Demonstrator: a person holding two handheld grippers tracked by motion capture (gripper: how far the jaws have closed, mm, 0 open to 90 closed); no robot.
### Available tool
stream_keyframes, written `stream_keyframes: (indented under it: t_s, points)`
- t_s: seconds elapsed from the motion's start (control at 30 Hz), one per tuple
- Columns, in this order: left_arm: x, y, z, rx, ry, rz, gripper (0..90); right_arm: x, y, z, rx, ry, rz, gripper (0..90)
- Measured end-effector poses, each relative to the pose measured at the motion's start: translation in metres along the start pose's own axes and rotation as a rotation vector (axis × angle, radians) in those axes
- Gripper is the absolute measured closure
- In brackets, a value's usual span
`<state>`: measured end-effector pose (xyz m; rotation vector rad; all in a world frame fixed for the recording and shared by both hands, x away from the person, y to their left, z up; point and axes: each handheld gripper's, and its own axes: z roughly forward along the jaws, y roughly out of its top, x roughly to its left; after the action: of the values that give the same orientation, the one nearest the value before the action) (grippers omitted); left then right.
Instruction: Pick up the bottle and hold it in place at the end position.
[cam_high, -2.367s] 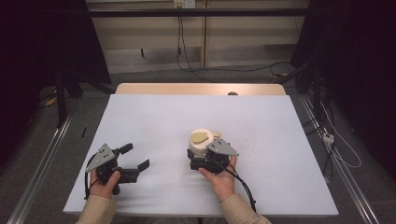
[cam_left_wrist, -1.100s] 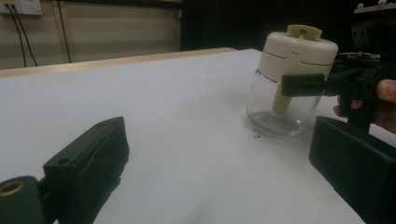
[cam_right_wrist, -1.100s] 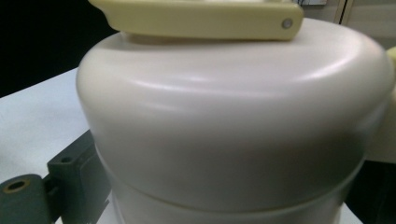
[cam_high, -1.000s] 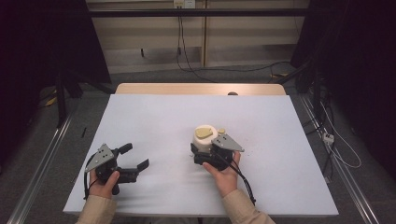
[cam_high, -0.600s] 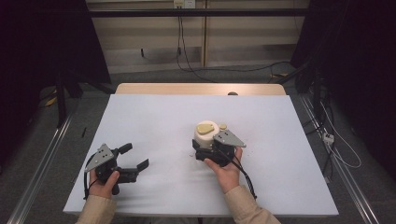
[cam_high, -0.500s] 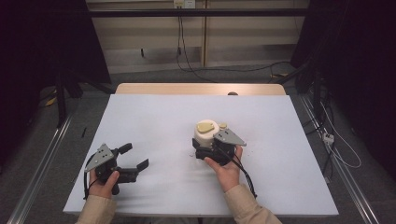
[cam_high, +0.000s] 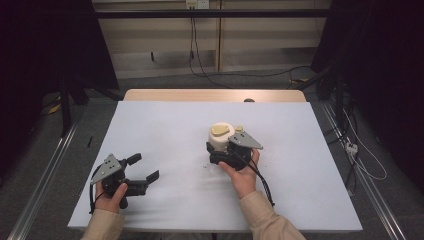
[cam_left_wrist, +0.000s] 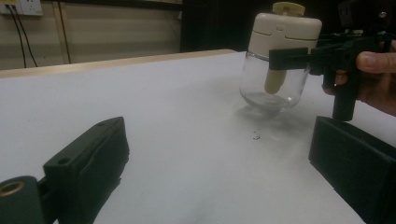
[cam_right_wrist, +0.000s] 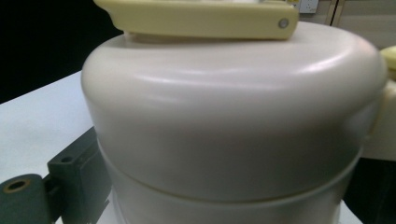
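Note:
A jar (cam_high: 220, 139) with a clear glass body, a cream lid and a pale yellow flap sits in my right gripper (cam_high: 218, 152), whose jaws are shut on its sides just right of the table's middle. In the left gripper view the jar (cam_left_wrist: 279, 60) appears to hang slightly above the white sheet, with one black finger (cam_left_wrist: 292, 59) across the glass. In the right gripper view, the cream lid (cam_right_wrist: 233, 116) is very close. My left gripper (cam_high: 144, 167) rests open at the front left with nothing between its fingers (cam_left_wrist: 88, 163).
A white sheet (cam_high: 170, 125) covers the table, and a wooden edge (cam_high: 210, 95) runs along the far side. A few small specks (cam_left_wrist: 255, 136) lie on the sheet near the jar. Cables (cam_high: 200, 65) trail over the floor beyond.
My right gripper has carried the jar a little farther from the person and slightly to the right. The left gripper has stayed where it was, open.

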<state>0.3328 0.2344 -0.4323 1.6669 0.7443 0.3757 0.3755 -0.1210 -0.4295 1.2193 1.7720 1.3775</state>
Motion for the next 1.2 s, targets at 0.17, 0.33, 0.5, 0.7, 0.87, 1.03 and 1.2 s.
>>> stream_keyframes:
  t_s: [0.17, 0.33, 0.5, 0.7, 0.87, 1.03, 1.2]
  points:
    - [0.0, 0.0, 0.0, -0.003, 0.004, -0.005, 4.3, -0.003, 0.002, 0.005, 0.003, -0.002, 0.004, 5.6]
    - [0.0, 0.0, 0.0, -0.002, 0.002, -0.007, 4.3, -0.003, 0.001, 0.009, 0.015, -0.007, -0.005, 5.6]
    - [0.001, 0.0, 0.0, -0.003, 0.001, -0.006, 4.3, -0.004, 0.001, 0.014, 0.02, -0.005, -0.004, 5.6]
    - [0.001, 0.0, -0.001, -0.002, 0.001, -0.007, 4.3, -0.005, 0.002, 0.02, 0.02, -0.01, -0.01, 5.6]
    - [0.001, 0.0, 0.0, -0.001, 0.0, -0.008, 4.3, -0.007, 0.003, 0.024, 0.019, -0.01, -0.001, 5.7]
    - [0.001, 0.0, 0.0, -0.002, 0.0, -0.009, 4.4, -0.011, 0.003, 0.028, 0.013, -0.017, 0.008, 5.7]
    - [0.001, -0.001, 0.0, -0.003, -0.001, -0.012, 4.4, -0.013, 0.0, 0.032, 0.019, -0.024, 0.016, 5.7]
